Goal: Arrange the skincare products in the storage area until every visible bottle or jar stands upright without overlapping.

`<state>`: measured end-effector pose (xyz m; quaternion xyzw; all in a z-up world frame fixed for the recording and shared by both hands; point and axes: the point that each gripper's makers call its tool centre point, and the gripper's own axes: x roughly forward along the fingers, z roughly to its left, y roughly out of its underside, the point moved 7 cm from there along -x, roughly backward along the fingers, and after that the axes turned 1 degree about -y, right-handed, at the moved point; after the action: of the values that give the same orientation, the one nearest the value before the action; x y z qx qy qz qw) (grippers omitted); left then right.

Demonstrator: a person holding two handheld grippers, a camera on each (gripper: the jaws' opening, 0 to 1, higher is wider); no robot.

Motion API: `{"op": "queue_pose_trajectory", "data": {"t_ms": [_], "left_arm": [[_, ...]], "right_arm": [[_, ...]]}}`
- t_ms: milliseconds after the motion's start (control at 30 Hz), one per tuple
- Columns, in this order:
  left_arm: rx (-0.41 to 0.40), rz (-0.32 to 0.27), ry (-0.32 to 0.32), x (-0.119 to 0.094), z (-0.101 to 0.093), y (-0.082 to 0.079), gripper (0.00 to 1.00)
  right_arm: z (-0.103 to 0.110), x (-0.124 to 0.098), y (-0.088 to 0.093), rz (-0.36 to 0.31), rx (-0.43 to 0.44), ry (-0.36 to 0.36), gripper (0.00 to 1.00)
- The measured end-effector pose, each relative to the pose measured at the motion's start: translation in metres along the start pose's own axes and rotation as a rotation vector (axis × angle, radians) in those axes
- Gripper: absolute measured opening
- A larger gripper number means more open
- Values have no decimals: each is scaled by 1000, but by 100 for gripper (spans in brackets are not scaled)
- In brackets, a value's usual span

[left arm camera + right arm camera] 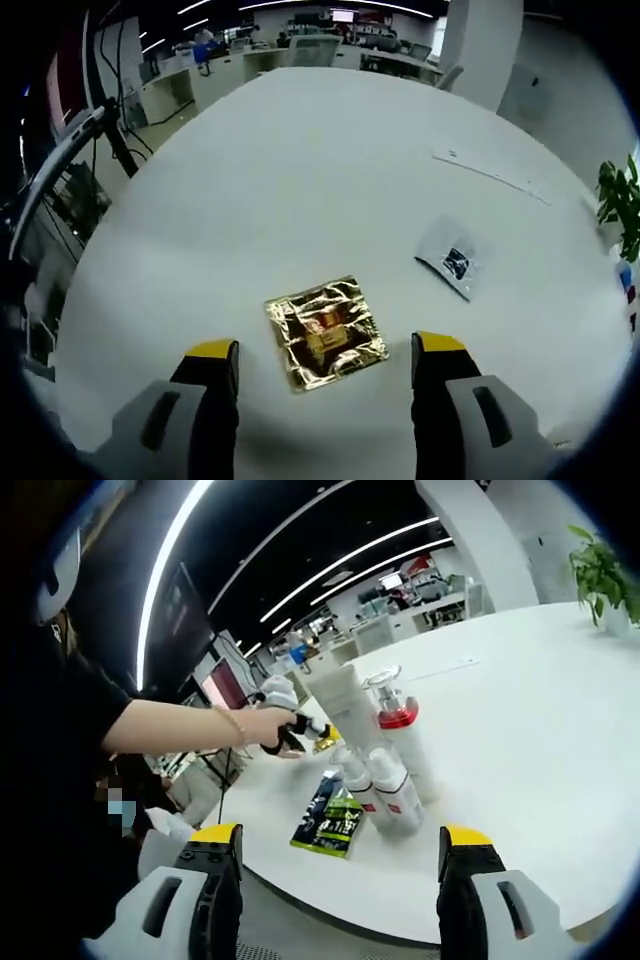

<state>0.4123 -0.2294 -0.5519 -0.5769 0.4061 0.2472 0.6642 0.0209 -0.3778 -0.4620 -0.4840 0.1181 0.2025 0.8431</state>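
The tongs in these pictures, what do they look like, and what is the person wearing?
Both pairs look alike. The left tongs and the right tongs each have two black jaws with yellow tips, set in pale grey housings with a dark slot. In the right gripper view, the person wears a black short sleeve and a thin bracelet at the wrist.

Left gripper: jaws wide apart, yellow-tipped, nothing between them, angled down from above. Right gripper: jaws wide apart, empty, pointing roughly level. In right gripper view, person's bare forearm stretches in from left above left jaw, hand wrapped round left gripper's handle, black sleeve at upper arm
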Motion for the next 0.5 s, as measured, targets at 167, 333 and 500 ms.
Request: {"op": "queue_pose_trajectory", "data": {"t_ms": [167, 333, 500], "left_arm": [[4, -14, -24, 4, 0, -3, 63], [50, -32, 1, 6, -3, -6, 53], [79, -34, 24, 4, -3, -5, 37]], "right_arm": [[-2, 0, 0, 3, 1, 6, 86], [-1, 0, 1, 7, 2, 6, 85], [-1, 1, 0, 8, 4, 6, 85]]}}
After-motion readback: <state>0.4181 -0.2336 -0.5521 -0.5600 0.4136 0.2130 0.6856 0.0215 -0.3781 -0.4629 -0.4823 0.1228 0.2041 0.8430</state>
